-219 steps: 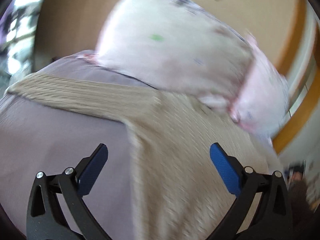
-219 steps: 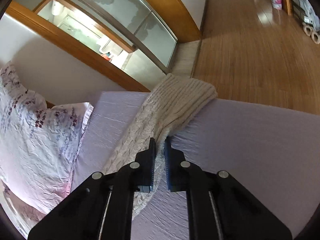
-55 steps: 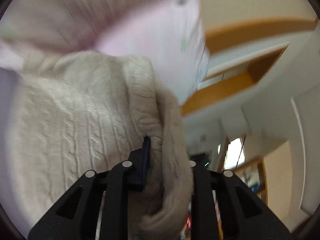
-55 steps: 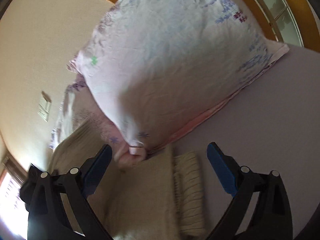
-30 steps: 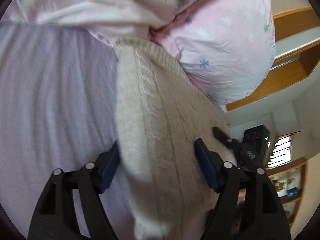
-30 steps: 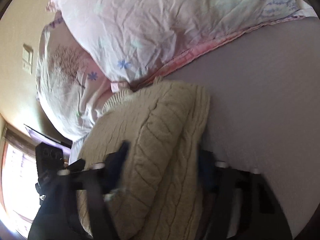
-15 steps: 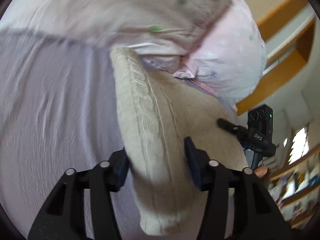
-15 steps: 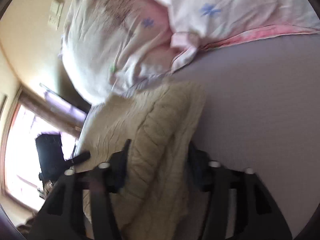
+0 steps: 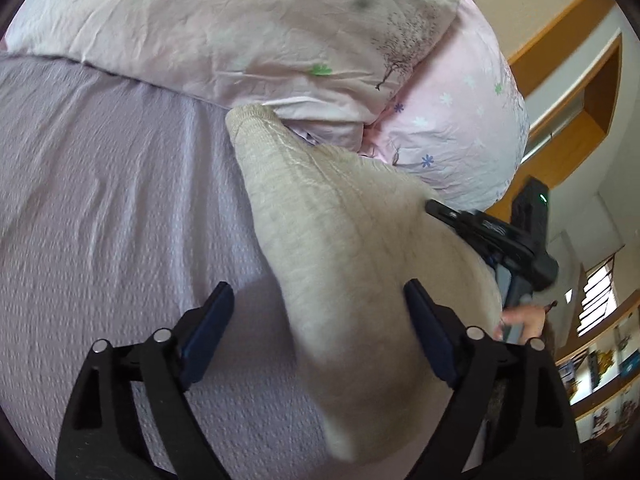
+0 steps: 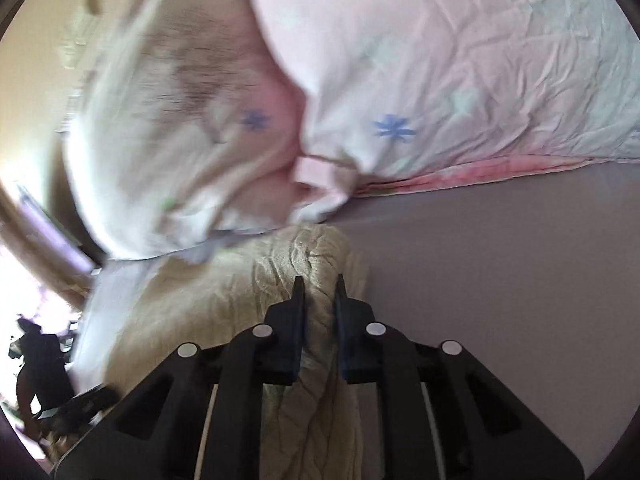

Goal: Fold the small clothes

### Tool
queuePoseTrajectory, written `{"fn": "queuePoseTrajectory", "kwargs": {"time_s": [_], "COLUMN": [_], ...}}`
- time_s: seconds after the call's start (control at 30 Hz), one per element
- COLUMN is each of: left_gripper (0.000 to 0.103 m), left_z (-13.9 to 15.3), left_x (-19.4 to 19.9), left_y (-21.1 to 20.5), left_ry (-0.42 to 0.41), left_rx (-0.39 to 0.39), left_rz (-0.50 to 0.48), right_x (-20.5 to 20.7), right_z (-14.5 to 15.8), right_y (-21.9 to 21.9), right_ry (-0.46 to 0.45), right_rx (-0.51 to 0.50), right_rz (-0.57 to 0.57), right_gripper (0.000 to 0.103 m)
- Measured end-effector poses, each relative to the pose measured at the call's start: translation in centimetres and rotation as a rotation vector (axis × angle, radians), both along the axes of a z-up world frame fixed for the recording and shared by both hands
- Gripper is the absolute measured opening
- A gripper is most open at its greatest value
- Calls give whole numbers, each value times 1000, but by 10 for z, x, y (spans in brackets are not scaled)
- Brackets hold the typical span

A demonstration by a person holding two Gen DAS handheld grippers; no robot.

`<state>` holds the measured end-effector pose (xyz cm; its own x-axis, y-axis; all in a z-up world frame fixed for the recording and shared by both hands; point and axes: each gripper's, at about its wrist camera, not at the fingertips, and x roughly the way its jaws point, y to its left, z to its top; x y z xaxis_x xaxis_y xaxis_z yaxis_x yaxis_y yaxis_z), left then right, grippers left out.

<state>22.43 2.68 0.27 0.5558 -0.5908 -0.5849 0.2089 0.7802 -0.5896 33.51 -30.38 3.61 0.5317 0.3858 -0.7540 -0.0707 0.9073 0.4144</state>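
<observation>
Cream cable-knit sweater (image 9: 360, 240) lies lengthwise toward the pink pillows (image 9: 280, 40). Right tongs (image 10: 319, 292) pinch its fold; left tongs (image 9: 316, 300) gape, straddling its near edge.

Two close wrist views over my bed (image 9: 100, 160)

My left camera faces the pillows (image 9: 240, 32) from low down; my right faces them too, nearer; both share the cream sweater (image 9: 352, 240) at the pillow edge.

Bed w/ lavender textured sheet (image 9: 112, 184) is lying under everything. Two pale pink pillows w/ blue star print (image 9: 248, 28) are resting at its head, touching each other. Wood trim (image 9: 560, 24) is showing on wall, shelves (image 9: 604, 364) lower right.
</observation>
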Motion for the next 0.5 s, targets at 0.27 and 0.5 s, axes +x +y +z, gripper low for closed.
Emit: {"fn": "queuePoseTrajectory", "kwargs": {"time_s": [0.27,0.5], "left_gripper": [82,85], "left_z": [35,63], "left_x": [-25,-62], "left_y": [11,-60], "left_ry": [-201,-316], "left_rx": [59,176], "left_rz": [80,-168], "right_x": [-58,-128], "right_z": [37,46], "right_y": [-19,22], "right_ry": [-94,-88], "right_rx": [110,186], "right_rz": [15,235], "right_gripper": [33,33]}}
